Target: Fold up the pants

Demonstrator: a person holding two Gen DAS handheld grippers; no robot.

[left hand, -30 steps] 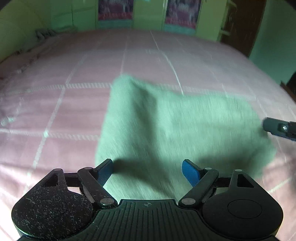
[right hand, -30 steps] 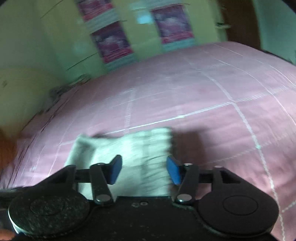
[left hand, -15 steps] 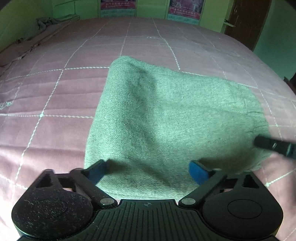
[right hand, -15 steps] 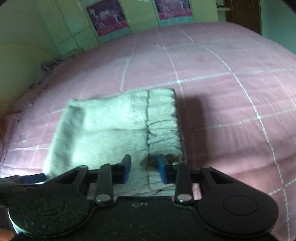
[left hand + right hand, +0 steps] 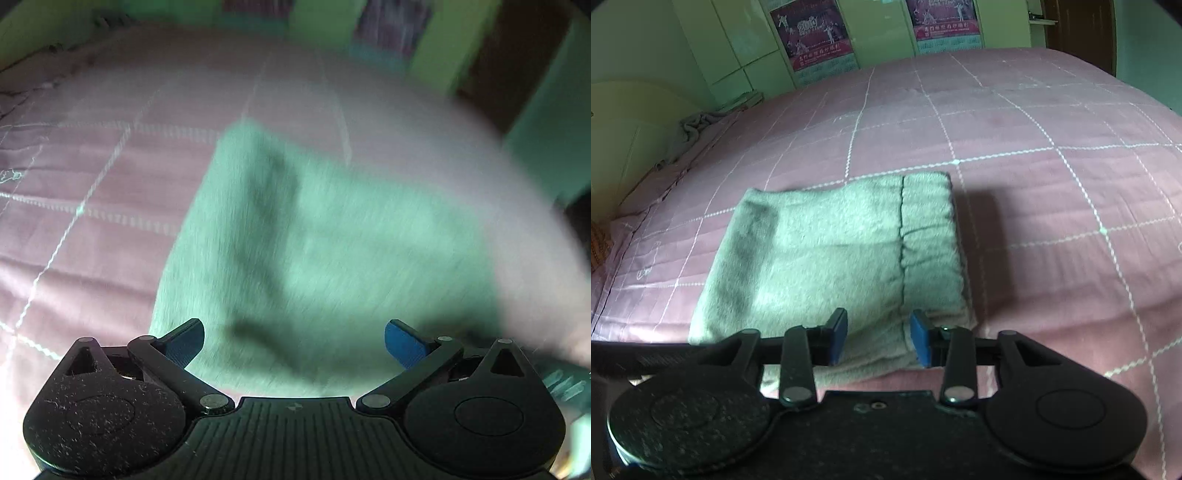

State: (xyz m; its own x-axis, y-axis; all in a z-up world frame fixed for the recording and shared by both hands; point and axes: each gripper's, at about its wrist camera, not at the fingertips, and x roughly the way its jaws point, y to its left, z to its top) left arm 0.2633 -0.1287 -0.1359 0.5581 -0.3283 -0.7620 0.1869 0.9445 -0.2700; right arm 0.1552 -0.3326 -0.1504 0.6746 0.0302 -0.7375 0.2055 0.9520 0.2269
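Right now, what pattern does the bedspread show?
Pink bedspread with a white grid; clearest from the right wrist.

Your left gripper (image 5: 293, 345) sits low over the near edge of the pants (image 5: 332, 254), blue pads spread wide with nothing between them. The pants lie folded into a pale green block on the pink bedspread (image 5: 92, 236), which carries a white stitched grid. The view is motion-blurred, worst on the right. Beyond the bed: a green wall (image 5: 436, 48) and blurred posters (image 5: 391, 26).
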